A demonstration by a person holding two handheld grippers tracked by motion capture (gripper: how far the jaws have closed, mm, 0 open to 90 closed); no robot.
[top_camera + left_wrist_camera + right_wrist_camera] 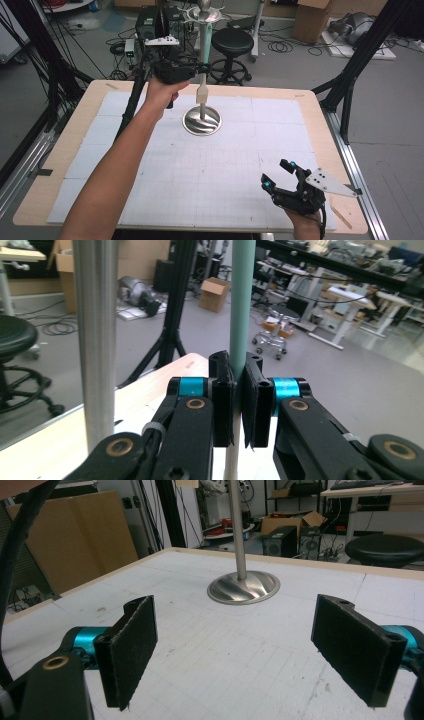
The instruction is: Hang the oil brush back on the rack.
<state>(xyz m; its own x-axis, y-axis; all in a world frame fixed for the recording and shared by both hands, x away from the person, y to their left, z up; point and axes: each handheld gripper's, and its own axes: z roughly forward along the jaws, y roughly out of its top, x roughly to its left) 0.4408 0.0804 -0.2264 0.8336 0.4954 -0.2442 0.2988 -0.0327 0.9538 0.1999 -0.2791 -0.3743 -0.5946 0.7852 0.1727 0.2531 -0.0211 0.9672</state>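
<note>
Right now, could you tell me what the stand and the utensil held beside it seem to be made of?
The stand looks like brushed metal: its round base and pole reflect light in streaks. The utensil's handle seems matte teal plastic or silicone, with no glare; its pale head could be wood or plastic.

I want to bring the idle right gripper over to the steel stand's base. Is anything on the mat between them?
No. In the high view, only bare white mat lies between the right gripper and the stand's base.

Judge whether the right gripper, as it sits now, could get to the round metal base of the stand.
Probably yes: the right gripper is open, and bare mat lies between it and the metal base. The left gripper, holding the teal-handled utensil, sits higher up.
</note>
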